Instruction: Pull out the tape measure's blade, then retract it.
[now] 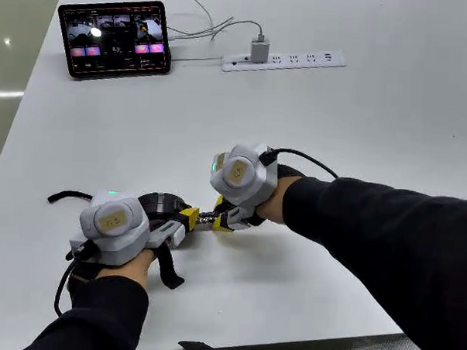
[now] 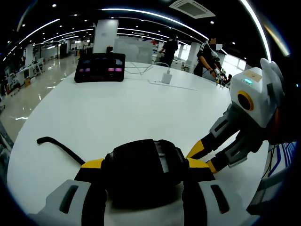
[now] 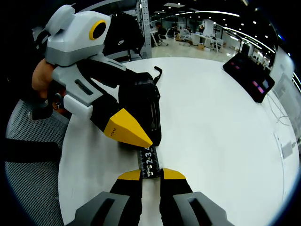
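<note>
Across the middle and right of the head view the white table [image 1: 360,126] lies bare, with wide room to pass. Along the top stand a tablet [image 1: 115,38], upper left, and a power strip [image 1: 285,59] with cables. The lower left is crowded: the left hand-held gripper [image 2: 146,165] clamps the tape measure [image 2: 141,181], the right hand-held gripper [image 3: 150,175] pinches its blade [image 3: 148,161], and a black strap [image 1: 66,195] trails leftward.

Both sleeves [image 1: 385,251] black, long. The left gripper [image 1: 183,218] and right gripper [image 1: 221,219] match: pale grey rounded housings, tan square patch on top, green light, black jaw arms, yellow tips. Black cable [image 1: 305,156] leaves the right housing.
</note>
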